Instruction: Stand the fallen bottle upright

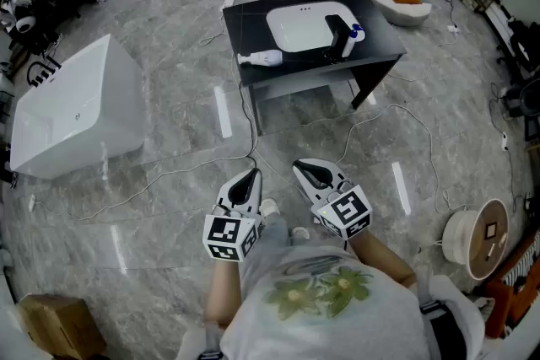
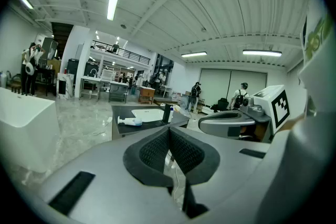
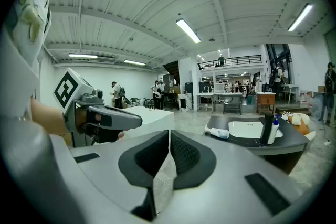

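Observation:
A white bottle with a blue cap (image 1: 260, 58) lies on its side on the black counter (image 1: 380, 42), left of the white basin (image 1: 302, 27). It also shows small and far off in the left gripper view as the bottle (image 2: 129, 121) and in the right gripper view as the bottle (image 3: 217, 134). My left gripper (image 1: 245, 185) and right gripper (image 1: 310, 174) are held side by side close to my body, well short of the counter. Both are shut with nothing between the jaws.
A black faucet (image 1: 337, 36) and a small upright pump bottle (image 1: 356, 34) stand at the basin's right. A white bathtub (image 1: 72, 110) sits at the left. Cables trail over the marble floor (image 1: 169, 177). A cable spool (image 1: 477, 239) lies at the right, a cardboard box (image 1: 55, 325) at bottom left.

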Action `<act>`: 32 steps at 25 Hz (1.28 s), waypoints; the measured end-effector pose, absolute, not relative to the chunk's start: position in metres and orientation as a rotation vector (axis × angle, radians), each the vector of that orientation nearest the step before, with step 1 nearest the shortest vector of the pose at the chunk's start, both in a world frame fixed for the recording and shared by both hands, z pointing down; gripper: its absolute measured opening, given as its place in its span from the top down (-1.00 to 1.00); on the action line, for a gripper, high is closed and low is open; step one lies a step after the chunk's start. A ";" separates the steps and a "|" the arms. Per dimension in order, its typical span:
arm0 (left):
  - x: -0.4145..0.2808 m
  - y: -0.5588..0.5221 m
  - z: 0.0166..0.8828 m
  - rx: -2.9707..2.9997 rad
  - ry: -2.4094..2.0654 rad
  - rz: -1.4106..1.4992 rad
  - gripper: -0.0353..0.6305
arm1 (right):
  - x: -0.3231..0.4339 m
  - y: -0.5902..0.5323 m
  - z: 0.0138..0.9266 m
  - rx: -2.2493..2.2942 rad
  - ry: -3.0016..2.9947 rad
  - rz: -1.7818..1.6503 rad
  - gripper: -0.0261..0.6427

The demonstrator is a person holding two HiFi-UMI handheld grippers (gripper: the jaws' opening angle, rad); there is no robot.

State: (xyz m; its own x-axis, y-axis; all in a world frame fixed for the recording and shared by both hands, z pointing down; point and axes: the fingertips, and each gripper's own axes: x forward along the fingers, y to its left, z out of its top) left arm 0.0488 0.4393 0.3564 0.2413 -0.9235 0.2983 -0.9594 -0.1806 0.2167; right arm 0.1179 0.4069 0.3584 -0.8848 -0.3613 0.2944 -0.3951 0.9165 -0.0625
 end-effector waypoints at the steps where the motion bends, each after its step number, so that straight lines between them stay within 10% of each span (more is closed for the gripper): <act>1: 0.044 0.438 0.357 2.165 -1.735 0.136 0.84 | 0.115 0.404 0.357 0.570 -2.803 0.164 0.78; 32: -0.060 0.304 0.363 2.252 -1.697 0.187 0.84 | 0.023 0.282 0.374 0.646 -2.741 0.089 0.78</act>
